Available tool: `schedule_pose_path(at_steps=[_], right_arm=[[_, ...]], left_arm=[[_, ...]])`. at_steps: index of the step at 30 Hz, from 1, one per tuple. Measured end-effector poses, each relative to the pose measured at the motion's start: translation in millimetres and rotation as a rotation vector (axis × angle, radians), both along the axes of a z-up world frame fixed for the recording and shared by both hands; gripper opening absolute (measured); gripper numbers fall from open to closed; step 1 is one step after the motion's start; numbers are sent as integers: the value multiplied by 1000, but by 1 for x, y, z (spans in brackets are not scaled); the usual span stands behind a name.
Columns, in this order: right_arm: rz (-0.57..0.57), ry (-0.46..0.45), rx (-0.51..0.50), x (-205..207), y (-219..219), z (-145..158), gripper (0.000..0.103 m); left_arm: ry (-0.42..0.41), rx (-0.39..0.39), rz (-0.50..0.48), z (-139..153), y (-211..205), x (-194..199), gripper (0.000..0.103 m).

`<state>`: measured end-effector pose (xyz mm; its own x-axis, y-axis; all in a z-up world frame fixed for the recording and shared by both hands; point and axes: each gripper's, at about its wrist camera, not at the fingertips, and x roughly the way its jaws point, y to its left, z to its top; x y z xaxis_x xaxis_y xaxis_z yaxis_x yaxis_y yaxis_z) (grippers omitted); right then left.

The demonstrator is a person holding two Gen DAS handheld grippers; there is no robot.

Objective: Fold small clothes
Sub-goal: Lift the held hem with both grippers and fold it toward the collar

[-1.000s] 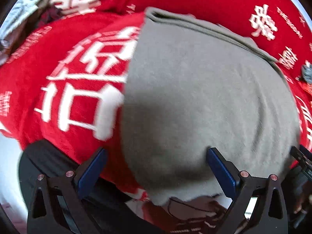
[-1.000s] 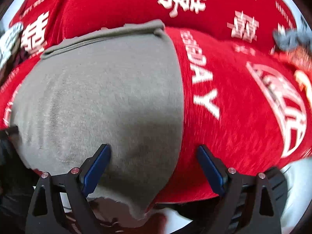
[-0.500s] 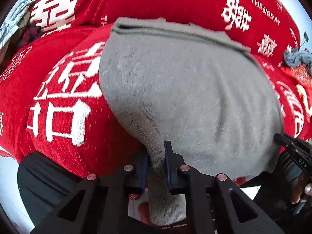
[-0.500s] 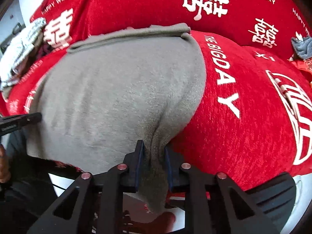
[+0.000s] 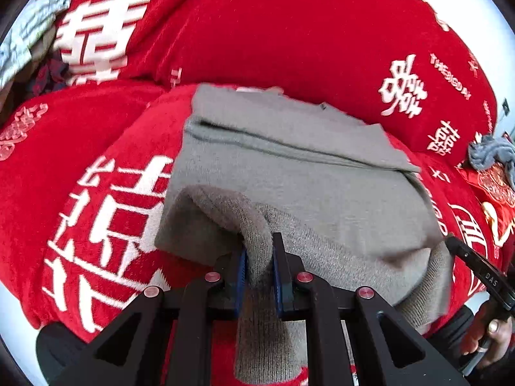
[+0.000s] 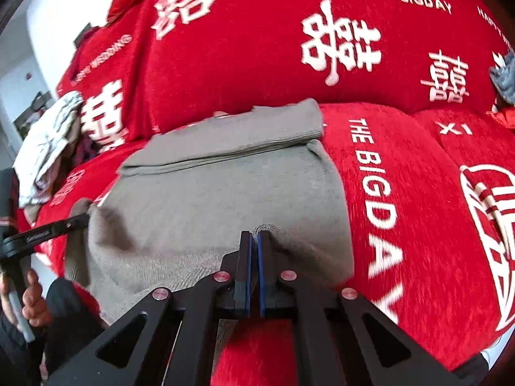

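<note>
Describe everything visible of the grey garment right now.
The grey garment is a soft knit, lying on the red printed cover. Its far end is already folded over into a layered band. The left gripper and right gripper each pinch a near corner, lifting the near edge off the cover.

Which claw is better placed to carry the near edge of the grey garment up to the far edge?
Neither alone, probably. The left claw and the right claw each pinch a near corner of the grey garment, so lifting both together looks best.
</note>
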<state>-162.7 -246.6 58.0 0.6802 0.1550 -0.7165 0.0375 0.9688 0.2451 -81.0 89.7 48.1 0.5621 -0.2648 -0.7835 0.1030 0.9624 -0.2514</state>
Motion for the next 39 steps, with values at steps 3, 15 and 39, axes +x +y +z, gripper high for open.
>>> schedule_pose_path(at_steps=[3, 15, 39], right_arm=[[-3, 29, 19, 13, -6, -15, 4], [28, 33, 255, -49, -22, -27, 67], [162, -119, 274, -62, -3, 14, 6]], left_arm=[[28, 3, -2, -15, 0, 2, 16], [-11, -39, -36, -23, 1, -33, 88], [-143, -116, -45, 15, 16, -50, 11]])
